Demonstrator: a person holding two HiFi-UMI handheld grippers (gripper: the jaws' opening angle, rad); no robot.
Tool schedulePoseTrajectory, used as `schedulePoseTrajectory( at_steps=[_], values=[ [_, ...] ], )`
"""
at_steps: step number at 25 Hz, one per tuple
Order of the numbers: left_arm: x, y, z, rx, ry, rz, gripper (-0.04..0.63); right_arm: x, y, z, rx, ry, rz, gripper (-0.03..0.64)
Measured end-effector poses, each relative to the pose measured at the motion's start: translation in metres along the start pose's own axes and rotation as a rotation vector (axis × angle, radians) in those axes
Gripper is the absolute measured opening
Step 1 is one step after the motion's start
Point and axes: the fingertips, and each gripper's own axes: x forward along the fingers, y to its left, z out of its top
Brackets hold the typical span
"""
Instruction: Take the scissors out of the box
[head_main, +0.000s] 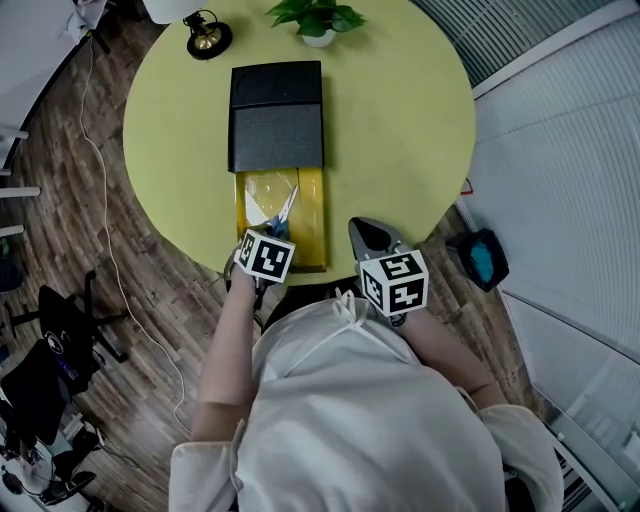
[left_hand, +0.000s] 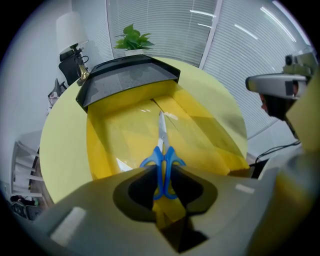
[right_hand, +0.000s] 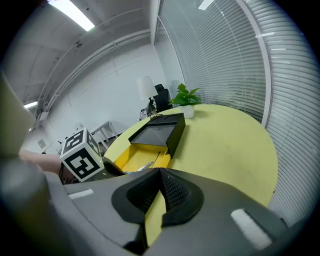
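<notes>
The blue-handled steel scissors (left_hand: 161, 150) are in the open yellow tray (left_hand: 112, 140) of the box, at the end nearest the person. Their long axis runs along the tray's length. The closed blades point away from the person toward the black sleeve (left_hand: 125, 80) that covers the tray's far end, and the blue handle loops are at the near end. In the head view the blades (head_main: 284, 208) lean slightly to the right of the tray's centre line.

The box lies on a round, pale yellow-green worktop (head_main: 400, 110). Its black sleeve (head_main: 276, 115) is near the middle and the yellow tray (head_main: 314, 205) is drawn out toward the near edge. At the far edge stand a small green plant in a white pot (head_main: 318, 20) and a lamp with a brass base (head_main: 205, 35). Below is dark wood plank floor (head_main: 60, 220) with a thin white cable (head_main: 110, 250) across it. Slatted window blinds (right_hand: 225, 65) line the wall to the right.

The left gripper (left_hand: 162, 171) reaches over the tray's near end, its jaws pinching the two handle loops from either side. In the head view the left gripper (head_main: 270, 240) shows at the tray's near left corner, on a bare forearm (head_main: 228, 340). The right gripper (right_hand: 160, 172) is held level over the worktop's near edge, just right of the tray. Its jaws are pressed together at the tips with nothing between them, and its marker cube (head_main: 393, 281) is close to the person's white garment (head_main: 350, 400).
</notes>
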Motion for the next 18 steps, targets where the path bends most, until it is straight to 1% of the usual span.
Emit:
schedulePoseTrajectory(
  at_steps=[2,4,10,14,18],
  values=[
    [-0.003,-0.001,-0.001,-0.023,-0.008,-0.017,0.092,-0.001,0.002,0.003,-0.007,-0.009,-0.001,0.0],
    [-0.008,-0.003,0.001,-0.049,-0.033,-0.032,0.092,-0.002,0.001,0.007,-0.009,-0.018,-0.007,0.0],
    [-0.039,-0.001,0.016,-0.085,-0.155,-0.029,0.092,-0.007,-0.001,0.027,-0.013,-0.065,-0.038,0.0],
    [-0.066,0.001,0.032,-0.087,-0.261,-0.019,0.092,-0.011,0.005,0.039,-0.03,-0.095,-0.043,0.0],
    [-0.101,0.004,0.052,-0.091,-0.402,0.009,0.092,-0.018,0.011,0.05,-0.048,-0.123,-0.047,0.0]
  ],
)
